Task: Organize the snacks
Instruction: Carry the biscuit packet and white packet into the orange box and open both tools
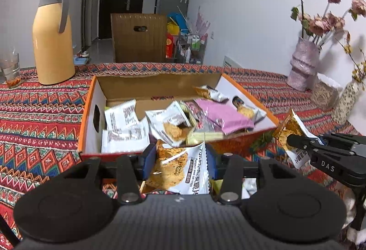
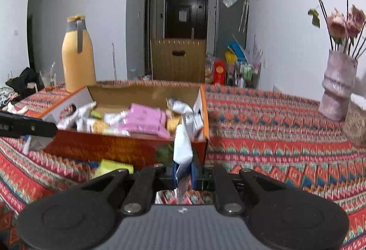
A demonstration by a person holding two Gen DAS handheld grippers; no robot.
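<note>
Open orange-and-white cardboard box (image 1: 91, 113), centre of the table, holding a loose heap of snack packets, among them a flat pink packet (image 1: 225, 116) toward its right side and white packets with printed labels (image 1: 124, 126) at its left; near wall of the box red. Left gripper (image 1: 180, 158), just near of that wall, its blue pads pinching a white crisp packet printed with golden rounds (image 1: 180, 172), held low over the cloth. Right gripper (image 2: 184, 173), near the box's right near corner, pressed together on a narrow white-and-gold snack packet (image 2: 183, 147) that stands upright between its fingers. Small yellow-green packet (image 2: 114, 166) lying on the red patterned tablecloth (image 2: 274, 135), near side of the box. Far left: tall yellow thermos jug with grey handle (image 1: 52, 39); drinking glass (image 1: 10, 69) beside it. Far right: pale pink vase of dried roses (image 1: 302, 62).
</note>
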